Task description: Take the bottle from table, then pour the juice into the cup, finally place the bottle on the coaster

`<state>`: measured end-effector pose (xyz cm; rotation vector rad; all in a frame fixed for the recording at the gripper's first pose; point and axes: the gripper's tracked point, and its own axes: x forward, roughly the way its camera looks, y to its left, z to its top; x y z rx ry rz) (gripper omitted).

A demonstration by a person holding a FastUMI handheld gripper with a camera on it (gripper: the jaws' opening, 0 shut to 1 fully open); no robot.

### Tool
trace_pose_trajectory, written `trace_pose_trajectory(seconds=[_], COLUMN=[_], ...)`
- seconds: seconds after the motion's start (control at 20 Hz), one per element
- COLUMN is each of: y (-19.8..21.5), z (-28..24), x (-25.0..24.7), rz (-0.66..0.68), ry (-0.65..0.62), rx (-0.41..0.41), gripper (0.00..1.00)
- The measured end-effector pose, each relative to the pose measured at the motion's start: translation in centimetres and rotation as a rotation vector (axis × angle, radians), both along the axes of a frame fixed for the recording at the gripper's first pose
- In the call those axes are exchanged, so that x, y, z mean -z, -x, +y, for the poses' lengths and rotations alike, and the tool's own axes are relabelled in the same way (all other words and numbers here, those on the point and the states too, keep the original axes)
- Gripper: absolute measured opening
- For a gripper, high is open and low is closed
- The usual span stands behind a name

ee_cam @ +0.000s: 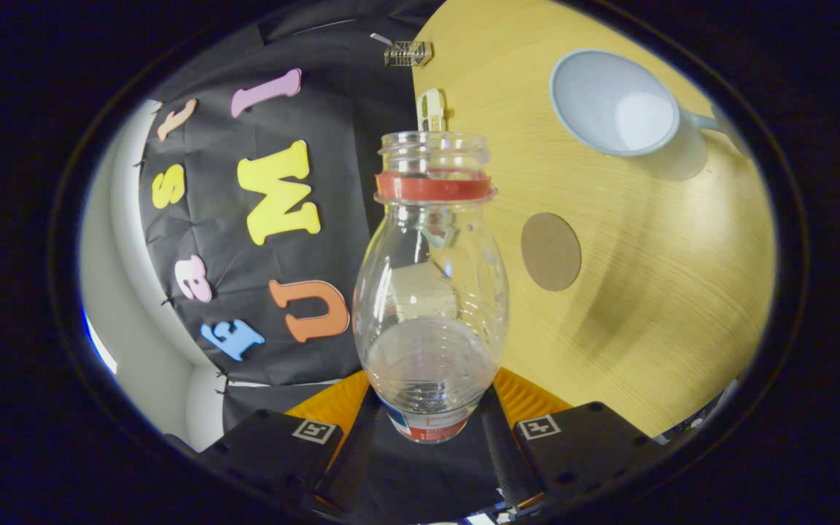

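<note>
Grip: bottle [431, 292] is clamped by gripper [431, 430], low centre.
Cup [613, 102]: upper right; mouth is to be tipped over it slowly.
Coaster [550, 251]: centre right, bare.

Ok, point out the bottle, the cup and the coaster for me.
bottle [431, 292]: gripper view, its clear body, held between the tool's fingers.
cup [613, 102]: gripper view, its inside wall.
coaster [550, 251]: gripper view, middle of the round disc.
</note>
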<state>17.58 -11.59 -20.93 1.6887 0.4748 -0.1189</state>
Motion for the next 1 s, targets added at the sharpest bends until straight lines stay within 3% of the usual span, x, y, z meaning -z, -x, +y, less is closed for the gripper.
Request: trace_pose_trajectory(seconds=[1.0], y=[-0.2], z=[-0.4], x=[-1.8], rz=[0.029], ry=[-0.153], rx=[0.008], gripper=[0.76])
